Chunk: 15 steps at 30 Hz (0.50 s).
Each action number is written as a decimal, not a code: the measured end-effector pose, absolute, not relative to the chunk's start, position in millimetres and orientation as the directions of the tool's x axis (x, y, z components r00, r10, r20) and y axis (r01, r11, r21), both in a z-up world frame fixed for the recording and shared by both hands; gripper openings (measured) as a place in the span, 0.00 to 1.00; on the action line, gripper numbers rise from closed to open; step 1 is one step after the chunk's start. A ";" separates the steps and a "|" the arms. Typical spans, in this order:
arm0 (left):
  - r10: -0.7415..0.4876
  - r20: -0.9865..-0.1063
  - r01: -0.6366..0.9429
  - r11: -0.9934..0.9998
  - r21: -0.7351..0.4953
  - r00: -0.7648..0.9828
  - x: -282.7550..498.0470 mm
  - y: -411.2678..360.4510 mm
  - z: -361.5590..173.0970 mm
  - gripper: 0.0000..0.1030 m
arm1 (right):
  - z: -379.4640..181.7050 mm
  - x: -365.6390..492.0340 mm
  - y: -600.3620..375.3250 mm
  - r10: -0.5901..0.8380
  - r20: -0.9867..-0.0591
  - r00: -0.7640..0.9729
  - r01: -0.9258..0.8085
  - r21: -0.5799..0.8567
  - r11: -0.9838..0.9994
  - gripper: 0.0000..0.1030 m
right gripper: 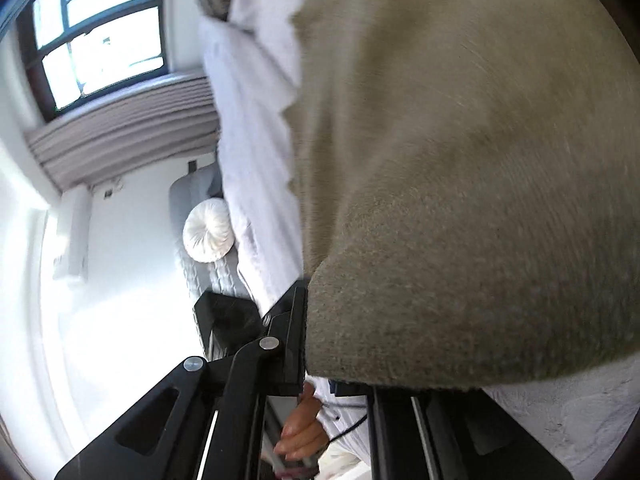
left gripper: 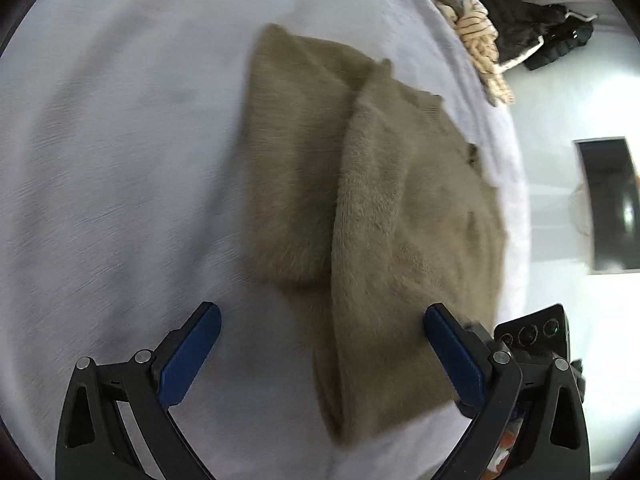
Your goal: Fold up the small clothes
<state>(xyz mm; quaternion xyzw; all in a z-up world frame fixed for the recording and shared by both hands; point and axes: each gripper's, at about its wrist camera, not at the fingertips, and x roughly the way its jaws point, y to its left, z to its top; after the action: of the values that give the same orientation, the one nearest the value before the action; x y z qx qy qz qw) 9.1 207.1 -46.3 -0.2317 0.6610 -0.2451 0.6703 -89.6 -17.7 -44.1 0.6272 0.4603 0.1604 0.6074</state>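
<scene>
Left wrist view, I note my left gripper (left gripper: 322, 346) spread wide over the fuzzy olive-brown knit garment (left gripper: 372, 208) on the pale lavender bedsheet (left gripper: 120, 160), while my right gripper (right gripper: 320, 344) pinches its edge.

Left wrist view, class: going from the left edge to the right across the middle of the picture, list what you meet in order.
White bedsheet → olive sweater → dark screen on the wall.
</scene>
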 end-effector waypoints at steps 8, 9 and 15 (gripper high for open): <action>-0.761 -0.646 0.026 0.646 -0.763 -0.060 48.5 165.6 -48.4 0.99 | -26.8 -74.3 -10.7 0.786 -0.419 0.455 0.342 0.897 0.280 0.08; -0.758 -0.650 0.037 0.649 -0.760 -0.058 51.7 160.4 -45.5 0.99 | -27.8 -75.4 -10.5 0.788 -0.428 0.443 0.345 0.893 0.290 0.08; -0.638 -0.769 0.124 0.760 -0.638 -0.043 58.1 131.0 -41.1 0.63 | -29.7 -89.4 -5.3 0.709 -0.665 0.235 0.359 0.738 0.572 0.12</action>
<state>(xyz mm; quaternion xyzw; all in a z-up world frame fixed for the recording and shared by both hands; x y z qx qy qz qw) 58.1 131.0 -41.1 -0.1939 0.6627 -0.2869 0.6641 -89.4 -5.3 -29.6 0.4424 0.6034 0.1348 0.6496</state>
